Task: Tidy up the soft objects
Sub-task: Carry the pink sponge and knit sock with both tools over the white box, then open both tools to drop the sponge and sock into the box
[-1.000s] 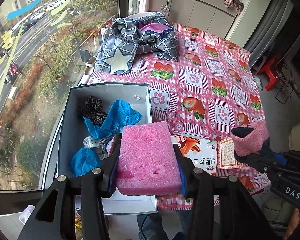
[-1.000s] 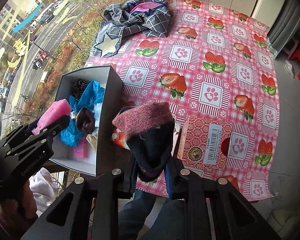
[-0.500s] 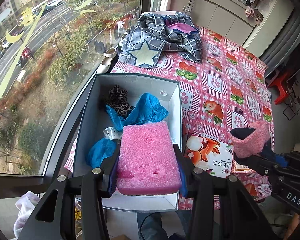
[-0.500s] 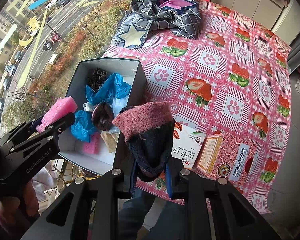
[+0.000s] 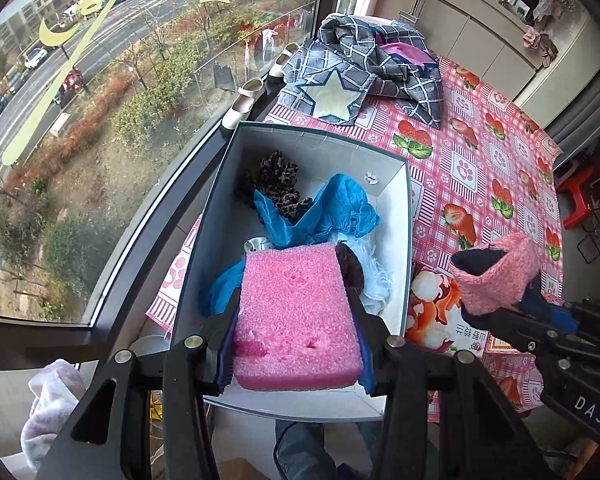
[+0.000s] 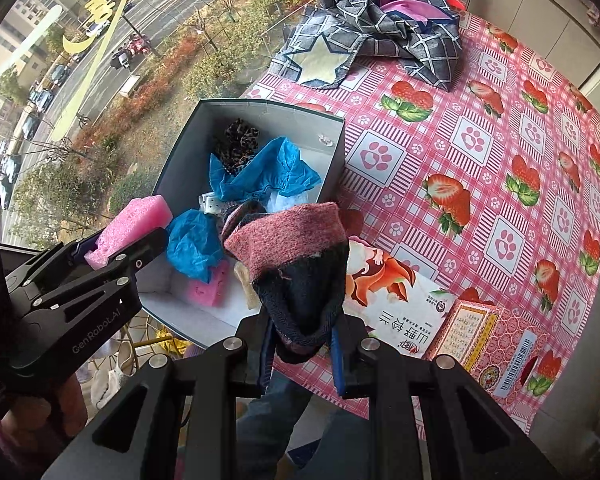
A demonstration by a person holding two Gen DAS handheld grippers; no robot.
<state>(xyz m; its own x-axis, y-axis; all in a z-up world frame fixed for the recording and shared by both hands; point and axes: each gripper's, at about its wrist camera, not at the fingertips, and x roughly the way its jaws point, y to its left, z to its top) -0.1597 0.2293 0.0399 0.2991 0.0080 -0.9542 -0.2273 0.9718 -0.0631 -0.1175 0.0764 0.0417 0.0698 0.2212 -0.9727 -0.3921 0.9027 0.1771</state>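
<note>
Clearly your left tool [image 5: 296, 312] squeezes the light, springy sponge [image 5: 294, 316] by its sides; your right tool [image 6: 302, 344] pinches the limp sock [image 6: 296, 268] low.

1. The open box [image 5: 407, 208] is crowded with blue fabric [image 5: 332, 212] and a leopard-print scrunchie [image 5: 278, 184]; bare floor shows at its far end.
2. Strawberry tablecloth [image 6: 480, 152] lies clear between box and plaid garment [image 6: 384, 28].
3. Packets [image 6: 404, 304] flank the box's right wall.

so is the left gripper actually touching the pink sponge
Touching. The left wrist view shows the left gripper with both fingers pressed flat against the sides of the pink sponge, no gap, holding it over the open box.
</note>
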